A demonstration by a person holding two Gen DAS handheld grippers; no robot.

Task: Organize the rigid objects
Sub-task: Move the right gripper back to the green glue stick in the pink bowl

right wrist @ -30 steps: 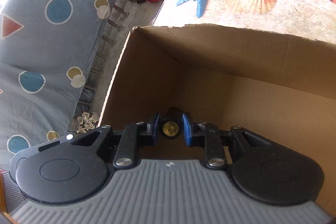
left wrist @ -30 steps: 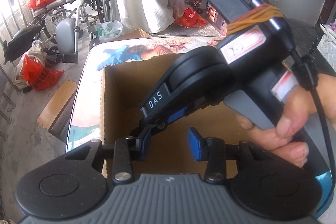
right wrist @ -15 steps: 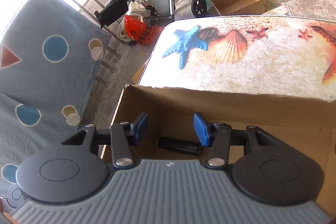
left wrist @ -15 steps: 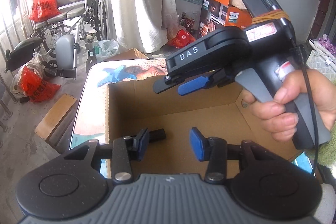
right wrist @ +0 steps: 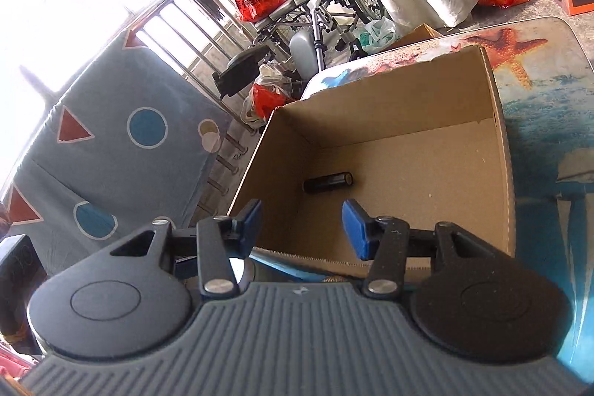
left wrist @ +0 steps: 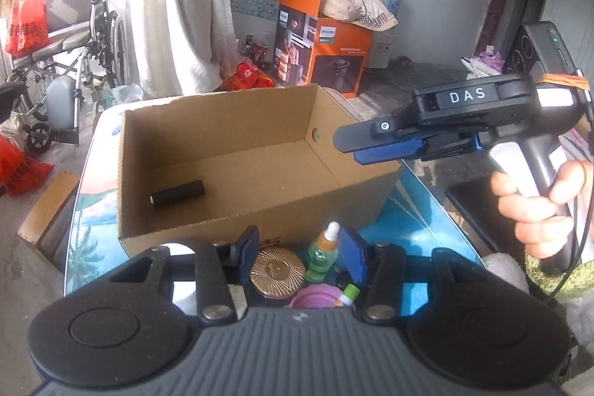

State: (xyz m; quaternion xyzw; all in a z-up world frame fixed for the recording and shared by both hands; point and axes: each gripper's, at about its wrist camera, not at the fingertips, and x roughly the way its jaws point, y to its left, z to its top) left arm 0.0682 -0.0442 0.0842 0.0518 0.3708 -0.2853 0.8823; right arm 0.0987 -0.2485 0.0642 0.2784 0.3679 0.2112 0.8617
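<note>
A black cylinder [left wrist: 177, 193] [right wrist: 327, 181] lies on its side on the floor of the open cardboard box [left wrist: 260, 121] [right wrist: 389, 106]. My right gripper [right wrist: 302, 218] [left wrist: 352, 149] is open and empty, held above the box's near right corner. My left gripper [left wrist: 300, 247] hovers in front of the box with its jaws opening and nothing pressed between them. Beyond its fingers, on the table, stand a gold round lid [left wrist: 277, 268], a small green bottle [left wrist: 323, 251] and a pink round item [left wrist: 315, 297].
The box sits on a table with a sea-print top [right wrist: 538, 99]. A dark flat slab [left wrist: 467, 203] lies at the table's right. Past the table stand an orange carton [left wrist: 334, 58], a wheelchair [left wrist: 67, 36] and a patterned blue cloth [right wrist: 130, 154].
The right gripper opened, left the black cylinder in the box, and drew back and up out of it. The left gripper pulled back, so the small items now show.
</note>
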